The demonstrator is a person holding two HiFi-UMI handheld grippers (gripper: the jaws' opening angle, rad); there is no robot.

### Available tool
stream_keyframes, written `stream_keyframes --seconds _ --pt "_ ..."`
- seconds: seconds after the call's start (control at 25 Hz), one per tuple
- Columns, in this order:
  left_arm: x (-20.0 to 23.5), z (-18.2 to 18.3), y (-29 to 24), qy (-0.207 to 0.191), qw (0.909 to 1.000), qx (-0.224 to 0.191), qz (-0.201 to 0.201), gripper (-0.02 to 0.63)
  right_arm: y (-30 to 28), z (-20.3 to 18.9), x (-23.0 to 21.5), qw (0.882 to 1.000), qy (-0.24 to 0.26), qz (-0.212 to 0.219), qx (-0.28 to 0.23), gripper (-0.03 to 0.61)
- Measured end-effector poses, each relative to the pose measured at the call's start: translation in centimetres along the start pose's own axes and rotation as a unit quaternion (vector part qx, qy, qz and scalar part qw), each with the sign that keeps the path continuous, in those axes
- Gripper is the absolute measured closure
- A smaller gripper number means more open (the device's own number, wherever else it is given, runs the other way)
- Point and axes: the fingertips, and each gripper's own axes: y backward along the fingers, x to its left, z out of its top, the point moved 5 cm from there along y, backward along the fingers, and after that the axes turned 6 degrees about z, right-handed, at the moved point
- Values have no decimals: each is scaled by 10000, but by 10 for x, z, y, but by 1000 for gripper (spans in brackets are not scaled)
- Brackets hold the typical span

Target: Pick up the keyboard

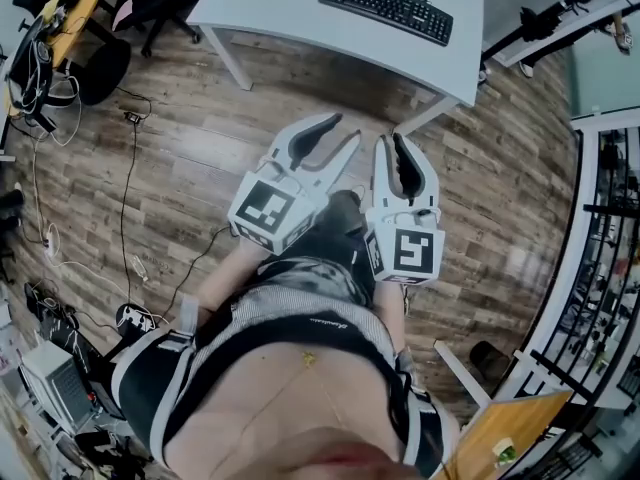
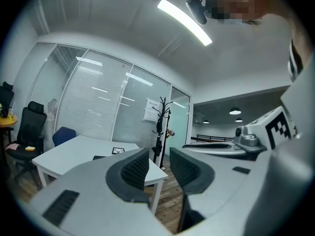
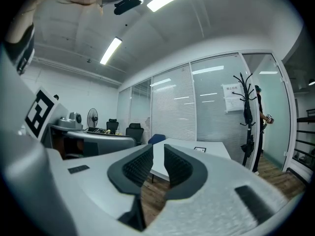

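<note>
The black keyboard [image 1: 386, 8] lies on a white table [image 1: 280, 3] at the top of the head view, well ahead of both grippers. My left gripper [image 1: 345, 128] is held over the wooden floor, pointing toward the table, open with nothing between its jaws. My right gripper [image 1: 390, 140] is close beside it on the right, its jaws a narrow gap apart and empty. In the left gripper view the left gripper [image 2: 158, 163] frames the table [image 2: 74, 154], where a dark strip [image 2: 98, 157] may be the keyboard. In the right gripper view the right gripper [image 3: 158, 168] points at the table [image 3: 197, 149].
Black office chairs [image 1: 100, 28] and cables [image 1: 130, 198] sit to the left on the floor. A coat rack [image 2: 161, 127] stands past the table by a glass wall. A black railing [image 1: 600, 268] runs along the right, with a brown box [image 1: 500, 438] at the bottom right.
</note>
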Motion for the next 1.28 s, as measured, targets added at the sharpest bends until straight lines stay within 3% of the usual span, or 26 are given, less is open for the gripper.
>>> stream_keyframes --seconds 0.44,1.28 --pt "27 7 -38 13 9999 -74 146 491 -43 3 -26 9999 -21 122 -75 505" --pt "87 45 -202 27 9997 36 222 491 -169 40 -146 9993 -46 320 -187 492"
